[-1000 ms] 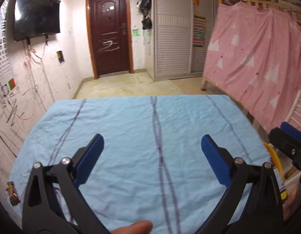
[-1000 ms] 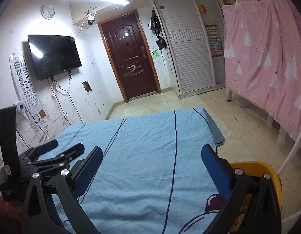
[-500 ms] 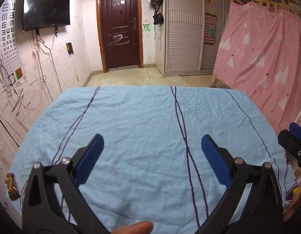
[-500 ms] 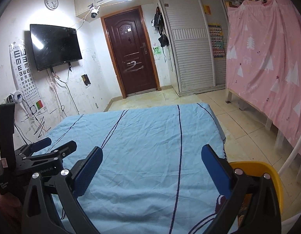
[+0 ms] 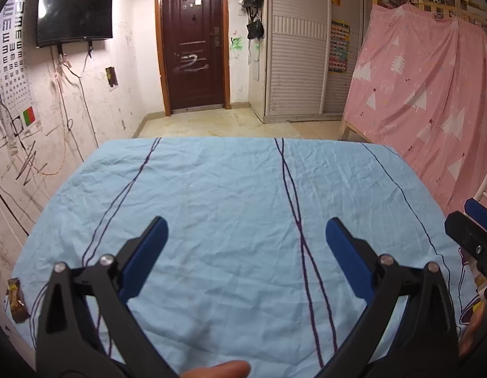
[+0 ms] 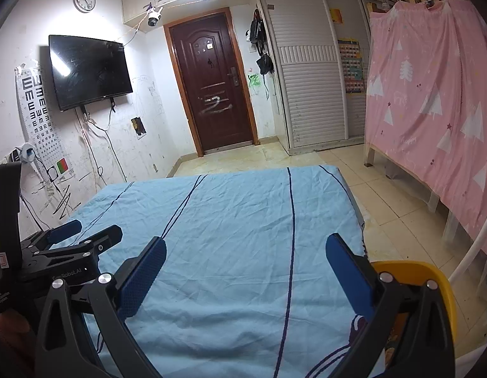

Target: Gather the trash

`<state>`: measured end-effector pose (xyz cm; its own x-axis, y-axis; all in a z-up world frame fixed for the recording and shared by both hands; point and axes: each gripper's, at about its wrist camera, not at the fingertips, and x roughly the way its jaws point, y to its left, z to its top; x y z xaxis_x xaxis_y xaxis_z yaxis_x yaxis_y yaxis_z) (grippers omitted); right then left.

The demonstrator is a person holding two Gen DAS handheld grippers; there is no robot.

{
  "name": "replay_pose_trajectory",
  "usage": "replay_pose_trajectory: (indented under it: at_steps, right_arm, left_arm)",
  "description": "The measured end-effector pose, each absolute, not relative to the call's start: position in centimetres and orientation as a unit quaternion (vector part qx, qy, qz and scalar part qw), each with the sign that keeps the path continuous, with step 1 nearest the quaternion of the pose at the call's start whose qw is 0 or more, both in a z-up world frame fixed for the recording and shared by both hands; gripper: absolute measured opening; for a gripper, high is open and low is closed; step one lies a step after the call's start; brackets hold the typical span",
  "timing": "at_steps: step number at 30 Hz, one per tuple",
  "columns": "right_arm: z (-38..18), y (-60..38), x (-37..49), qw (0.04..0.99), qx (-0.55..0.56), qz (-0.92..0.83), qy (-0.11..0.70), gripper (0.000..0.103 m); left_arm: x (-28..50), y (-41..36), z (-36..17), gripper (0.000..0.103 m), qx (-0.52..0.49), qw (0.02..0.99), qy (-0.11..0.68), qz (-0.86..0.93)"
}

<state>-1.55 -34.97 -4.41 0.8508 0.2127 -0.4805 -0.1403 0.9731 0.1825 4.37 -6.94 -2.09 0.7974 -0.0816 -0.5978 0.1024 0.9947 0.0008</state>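
Note:
My left gripper [image 5: 246,225] hangs open above a light blue bed sheet [image 5: 230,195], with nothing between its blue pads. A brown snack wrapper [image 5: 16,299] lies at the sheet's near left edge, well left of that gripper. My right gripper [image 6: 246,242] is open too and holds nothing, over the right half of the sheet [image 6: 243,214]. A yellow bin [image 6: 432,271] stands on the floor by the bed's right side, partly hidden behind the right finger. In the right wrist view, the left gripper [image 6: 85,231] shows at far left.
A scribbled white wall [image 5: 70,104] runs close along the bed's left side. A pink curtain [image 6: 432,100] hangs over a wooden bed frame at the right, across a strip of tiled floor [image 6: 388,201]. A white rail [image 6: 473,245] curves near the bin. A fingertip [image 5: 218,370] shows below.
The left wrist view has swung left and tilted up, so the yellow bin rim has left its right edge. The right gripper has drifted slightly. Both stay open.

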Motion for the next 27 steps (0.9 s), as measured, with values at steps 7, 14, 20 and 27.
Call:
replay_pose_trajectory:
  at_steps: [7, 14, 20, 27]
  right_arm:
    - [-4.51, -34.97, -1.5, 0.959, 0.07, 0.091, 0.259, 0.094]
    - [-4.75, -35.11, -1.5, 0.958, 0.074, 0.09, 0.26, 0.094]
    - [-4.73, -35.1, -1.49, 0.958, 0.075, 0.091, 0.261, 0.094]
    - [-4.8, -35.2, -1.39, 0.958, 0.075, 0.091, 0.261, 0.094]
  left_arm:
    - [4.4, -6.9, -2.08, 0.096, 0.017, 0.948, 0.315, -0.048]
    - [4.24, -6.6, -2.18, 0.096, 0.016, 0.948, 0.316, -0.044]
    - [4.24, -6.51, -2.22, 0.096, 0.017, 0.947, 0.317, -0.044]
    - [4.2, -6.6, -2.24, 0.096, 0.017, 0.947, 0.317, -0.044]
